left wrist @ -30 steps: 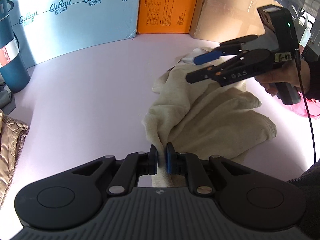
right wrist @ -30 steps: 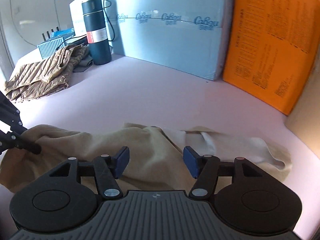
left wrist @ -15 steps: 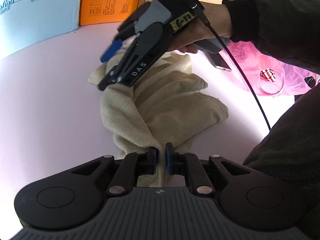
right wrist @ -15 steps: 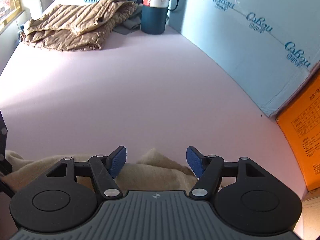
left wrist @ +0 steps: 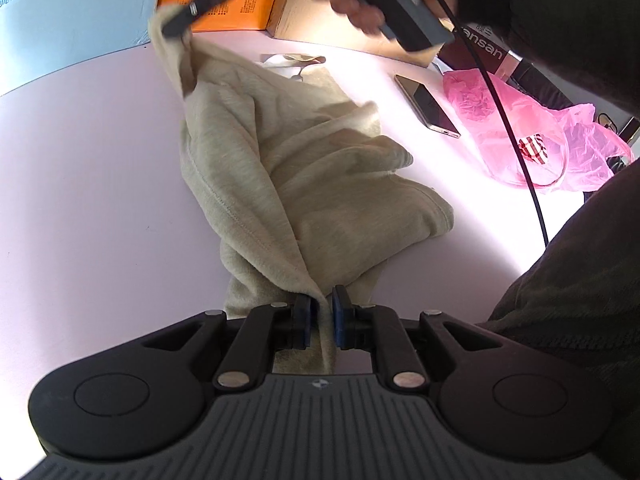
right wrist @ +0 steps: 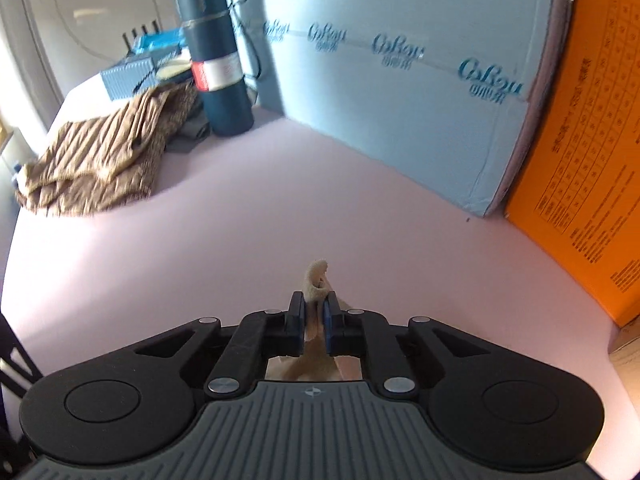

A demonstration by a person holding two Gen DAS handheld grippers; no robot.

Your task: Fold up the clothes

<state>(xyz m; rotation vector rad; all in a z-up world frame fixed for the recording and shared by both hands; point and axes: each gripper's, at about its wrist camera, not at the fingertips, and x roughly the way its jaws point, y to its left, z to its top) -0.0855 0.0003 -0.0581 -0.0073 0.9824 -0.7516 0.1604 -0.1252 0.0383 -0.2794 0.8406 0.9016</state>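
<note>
A beige fleece garment (left wrist: 304, 168) lies crumpled on the pink table (left wrist: 88, 184). My left gripper (left wrist: 323, 312) is shut on its near edge, low by the table. My right gripper (right wrist: 313, 307) is shut on another edge, and a beige tuft (right wrist: 316, 276) sticks out between its blue pads. In the left wrist view the right gripper (left wrist: 176, 28) holds that corner lifted up at the far left, with the cloth hanging stretched between the two grippers.
A phone (left wrist: 426, 106) and a pink plastic bag (left wrist: 536, 136) lie to the right. Blue foam board (right wrist: 400, 92), an orange box (right wrist: 588, 168) and a cardboard box (left wrist: 320, 12) line the back. A dark flask (right wrist: 218, 60) and a brown quilted jacket (right wrist: 100, 160) sit far left.
My right gripper closed on the garment's edge and lifted it up and away. The left gripper stayed shut on its edge while the cloth stretched out.
</note>
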